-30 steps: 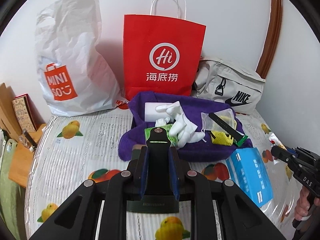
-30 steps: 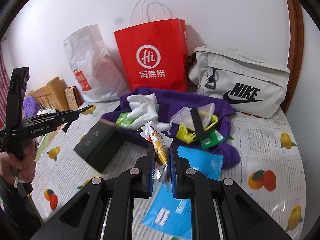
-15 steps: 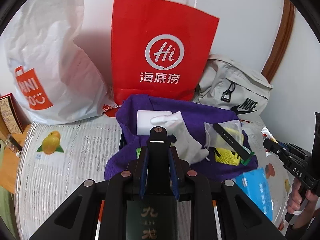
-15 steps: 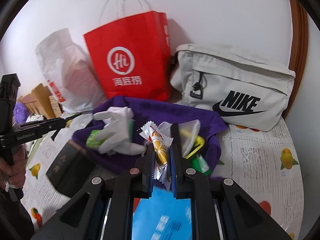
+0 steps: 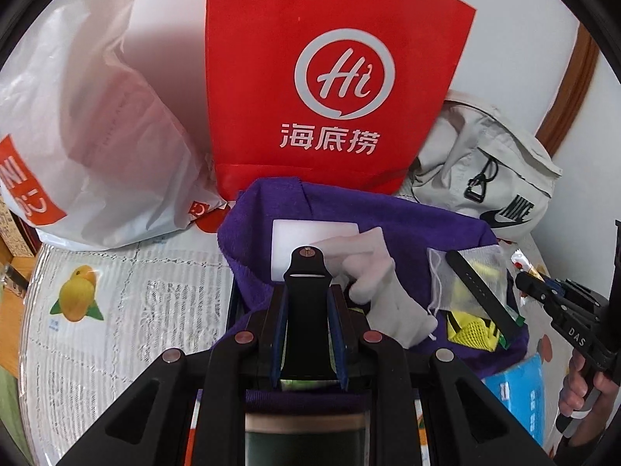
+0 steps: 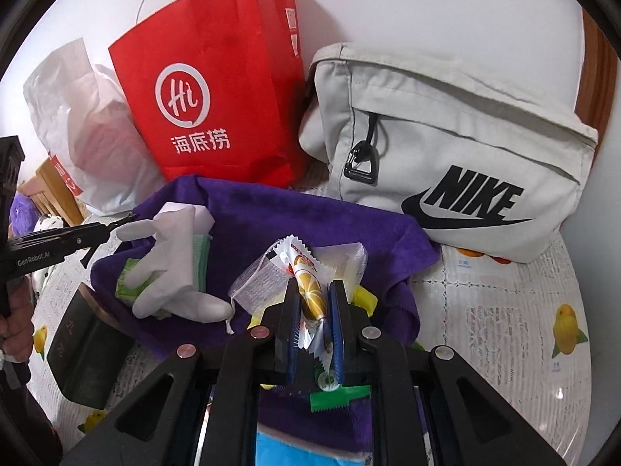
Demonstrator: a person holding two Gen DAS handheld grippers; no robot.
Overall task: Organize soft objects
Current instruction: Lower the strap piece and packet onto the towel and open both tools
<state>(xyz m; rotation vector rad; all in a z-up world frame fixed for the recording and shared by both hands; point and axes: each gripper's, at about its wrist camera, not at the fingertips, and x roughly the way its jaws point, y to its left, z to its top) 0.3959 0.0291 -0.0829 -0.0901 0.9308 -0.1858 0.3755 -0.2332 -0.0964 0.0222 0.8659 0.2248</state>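
Observation:
My left gripper [image 5: 306, 295] is shut on a dark box [image 5: 306, 306] and holds it over the purple cloth [image 5: 407, 217]; the box also shows in the right wrist view [image 6: 85, 353]. My right gripper [image 6: 313, 303] is shut on a snack packet with an orange print [image 6: 308, 287] above the same cloth [image 6: 310, 213]. White gloves [image 5: 384, 291] [image 6: 170, 268], a white block [image 5: 302, 240], a mesh pouch with a black strap [image 5: 473, 287] and yellow netting [image 5: 469, 334] lie on the cloth.
A red paper bag [image 5: 333, 77], a white plastic bag [image 5: 89, 136] and a grey Nike bag [image 6: 446, 155] stand against the wall behind the cloth. A blue packet [image 5: 520, 396] lies at the cloth's near right. The tablecloth has a fruit print [image 5: 77, 295].
Both grippers have moved forward toward the cloth and the bags, each still holding its item. The dark box now hangs over the cloth's near edge.

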